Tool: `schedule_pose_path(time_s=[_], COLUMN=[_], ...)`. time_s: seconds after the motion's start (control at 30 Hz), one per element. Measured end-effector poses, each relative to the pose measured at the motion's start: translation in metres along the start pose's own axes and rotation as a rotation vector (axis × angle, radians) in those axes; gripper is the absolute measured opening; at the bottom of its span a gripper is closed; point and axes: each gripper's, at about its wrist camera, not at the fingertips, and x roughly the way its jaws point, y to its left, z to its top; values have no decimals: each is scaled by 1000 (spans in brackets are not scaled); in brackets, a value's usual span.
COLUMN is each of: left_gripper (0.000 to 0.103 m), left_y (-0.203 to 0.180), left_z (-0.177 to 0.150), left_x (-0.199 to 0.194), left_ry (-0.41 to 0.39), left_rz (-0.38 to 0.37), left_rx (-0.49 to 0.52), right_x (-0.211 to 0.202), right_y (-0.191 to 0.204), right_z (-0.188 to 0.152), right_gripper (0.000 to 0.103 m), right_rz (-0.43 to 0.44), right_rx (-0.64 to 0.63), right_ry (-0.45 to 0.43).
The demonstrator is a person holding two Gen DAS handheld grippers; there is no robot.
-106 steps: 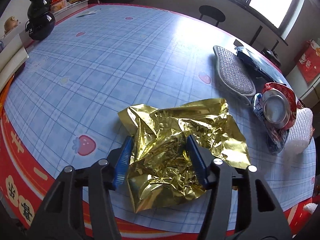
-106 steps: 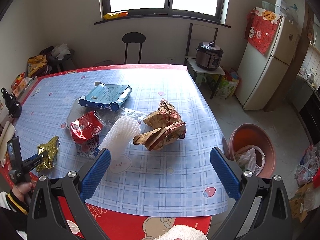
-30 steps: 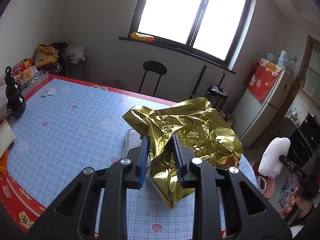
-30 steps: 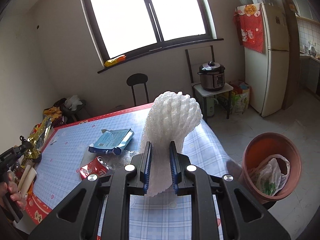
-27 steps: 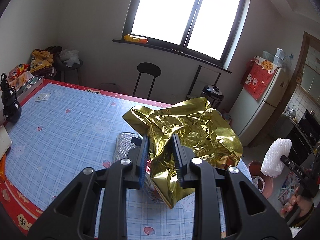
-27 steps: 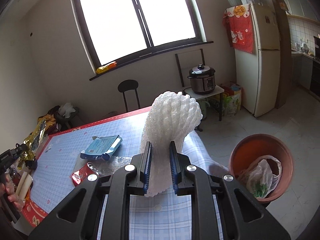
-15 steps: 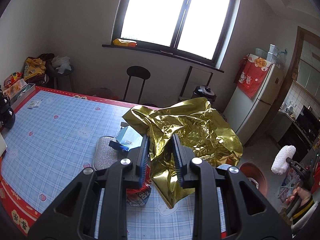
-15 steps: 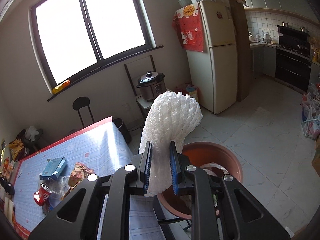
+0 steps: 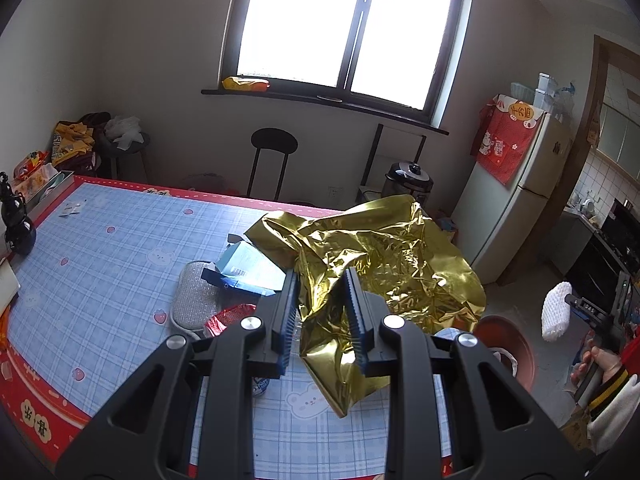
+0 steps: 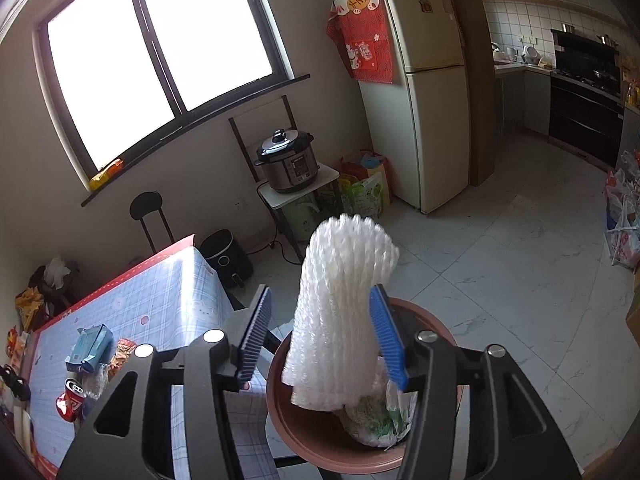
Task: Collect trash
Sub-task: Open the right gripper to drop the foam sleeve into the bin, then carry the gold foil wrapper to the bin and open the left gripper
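My left gripper is shut on a crumpled gold foil wrapper and holds it up above the table. My right gripper is open, with the white foam net loose between its jaws, slightly blurred, over the brown bin. The bin holds a plastic bag. In the left wrist view the bin stands on the floor past the table's right end, and the right gripper with the foam net is above it.
On the table lie a grey slipper, a blue packet, a crushed red can and brown wrappers. A black gourd stands at the left edge. A fridge, a rice cooker and a stool stand nearby.
My right gripper has opened over the bin and the foam net is slipping free. My left gripper has carried the gold foil rightward along the table, still shut on it.
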Motion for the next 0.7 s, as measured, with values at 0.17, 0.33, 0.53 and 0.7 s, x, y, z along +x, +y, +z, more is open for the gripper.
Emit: schedule_pose_path(time_s=[0.17,0.33,0.53,0.7], left_gripper=[27,27,27,27], left_y=[-30,-76,-146,-211], left_z=[0,0,-7,-13], left_x=[10,29,68,96], left_ry=[12,34,87,116], left_rz=[-47,-134,-268,-377], left_rx=[39,112,221,294], right_x=[-17,-46,-84,-111], right_y=[-10,-28,-53,-81], right_z=[6,4,-8,-21], right_gripper=[85,98,98,98], right_rz=[2,-27,-86,-148], right_rx=[23,44,60,92], right_ry=[-39,-69,-82,-83])
